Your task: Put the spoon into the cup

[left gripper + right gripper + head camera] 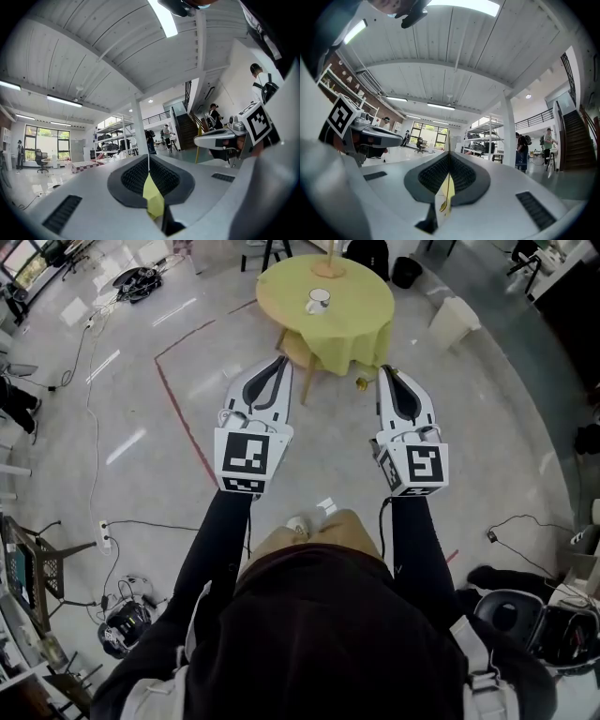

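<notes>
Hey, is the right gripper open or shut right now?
Shut. The right gripper shows its dark pads meeting along one thin seam, nothing clamped between them.

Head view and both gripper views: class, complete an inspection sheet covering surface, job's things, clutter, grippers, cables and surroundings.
Surface: round table under a yellow-green cloth, ahead of the person.
Job's things: white cup on the table; spoon not made out.
Clutter: wooden base at the table's far edge.
Grippers: left gripper and right gripper both shut, empty, short of the table.
Cables: floor cable at left.
Surroundings: chair, white bin.
</notes>
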Motion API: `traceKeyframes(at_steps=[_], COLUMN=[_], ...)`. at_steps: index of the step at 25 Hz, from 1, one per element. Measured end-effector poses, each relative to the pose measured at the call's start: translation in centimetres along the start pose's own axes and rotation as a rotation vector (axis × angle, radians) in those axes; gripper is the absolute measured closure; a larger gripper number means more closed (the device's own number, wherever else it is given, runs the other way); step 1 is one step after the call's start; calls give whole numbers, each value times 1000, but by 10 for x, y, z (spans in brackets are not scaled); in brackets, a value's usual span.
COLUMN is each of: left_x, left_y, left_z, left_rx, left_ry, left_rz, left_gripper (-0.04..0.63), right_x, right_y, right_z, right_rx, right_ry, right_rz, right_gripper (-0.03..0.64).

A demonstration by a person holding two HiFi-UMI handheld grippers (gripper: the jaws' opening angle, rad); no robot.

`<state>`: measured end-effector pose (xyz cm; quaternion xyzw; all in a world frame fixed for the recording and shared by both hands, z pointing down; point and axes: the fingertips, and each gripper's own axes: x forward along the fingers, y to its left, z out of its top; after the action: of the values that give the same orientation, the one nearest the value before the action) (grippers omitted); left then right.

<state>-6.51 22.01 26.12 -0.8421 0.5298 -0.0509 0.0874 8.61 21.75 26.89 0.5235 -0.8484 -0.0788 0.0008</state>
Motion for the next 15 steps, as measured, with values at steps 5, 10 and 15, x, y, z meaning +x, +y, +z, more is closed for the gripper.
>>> traceKeyframes(at_steps=[5, 10, 15], left_x=[3, 20, 48], left_y=[5, 16, 30], left_z=[-8, -19, -27], left_rx=[-6, -30, -38], left_ry=[3, 16, 28], left_rz=[-17, -16, -4], left_gripper=[574, 574, 574], right_x=[9, 30, 56], right_y=[8, 3, -5], right_z=[-4, -8, -13], right_rx=[-8, -12, -3], right_ry=[8, 6, -4], right_rz=[7, 25, 51], right_gripper=[589, 589, 589])
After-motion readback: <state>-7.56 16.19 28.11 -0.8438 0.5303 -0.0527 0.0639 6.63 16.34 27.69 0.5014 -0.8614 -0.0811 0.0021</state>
